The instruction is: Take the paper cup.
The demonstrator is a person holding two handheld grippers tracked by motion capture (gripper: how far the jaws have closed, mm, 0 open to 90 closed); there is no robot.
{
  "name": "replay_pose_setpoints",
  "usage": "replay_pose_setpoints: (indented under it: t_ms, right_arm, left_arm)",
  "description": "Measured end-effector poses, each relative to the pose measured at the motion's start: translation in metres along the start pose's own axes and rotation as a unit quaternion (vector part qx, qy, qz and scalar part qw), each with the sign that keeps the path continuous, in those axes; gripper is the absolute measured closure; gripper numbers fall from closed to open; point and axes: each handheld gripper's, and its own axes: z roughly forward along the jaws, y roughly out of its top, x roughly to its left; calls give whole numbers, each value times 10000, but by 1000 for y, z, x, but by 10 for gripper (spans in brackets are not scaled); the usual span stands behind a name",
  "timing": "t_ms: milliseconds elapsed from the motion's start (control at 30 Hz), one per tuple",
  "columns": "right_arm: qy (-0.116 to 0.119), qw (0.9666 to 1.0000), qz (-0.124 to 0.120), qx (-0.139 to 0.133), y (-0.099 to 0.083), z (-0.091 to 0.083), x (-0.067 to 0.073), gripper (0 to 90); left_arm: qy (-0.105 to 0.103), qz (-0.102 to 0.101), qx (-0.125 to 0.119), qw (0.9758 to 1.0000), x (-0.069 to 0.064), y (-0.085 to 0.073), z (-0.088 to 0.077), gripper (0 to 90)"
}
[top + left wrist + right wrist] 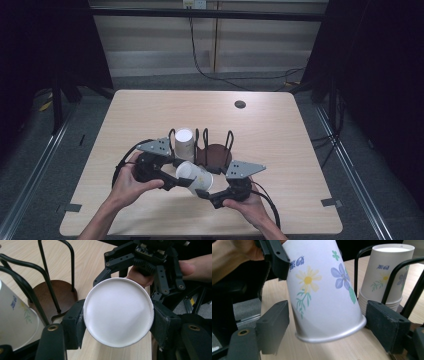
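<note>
A flowered paper cup (195, 177) lies on its side in the air above the table's front. My left gripper (181, 175) is shut on its narrow end, and in the left gripper view the cup's white bottom (117, 312) sits pressed between both pads. My right gripper (328, 325) is open around the cup's wide rim (332, 336), with a gap at its left pad. An upside-down stack of matching cups (183, 142) stands in a black wire rack with a brown base (215, 152) just behind.
The rack's wire hoops (47, 277) rise close to both grippers. A dark round grommet (240, 104) sits at the far side of the wooden table (280, 135). Black cables run over the floor behind it.
</note>
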Motion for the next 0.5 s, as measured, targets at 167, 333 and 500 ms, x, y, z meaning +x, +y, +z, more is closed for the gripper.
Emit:
replay_pose_setpoints:
  t_ms: [167,333,500]
  right_arm:
    - [100,9998,-173,-80,3,0,3,214]
    - [125,9996,-238,-35,2,2,4,219]
    - [145,9996,-228,59,1,5,4,251]
  left_arm:
    - [-72,16,73,9999,-2,1,4,368]
    - [-156,0,71,9999,-2,2,4,367]
    - [-224,-90,53,9997,3,-1,5,367]
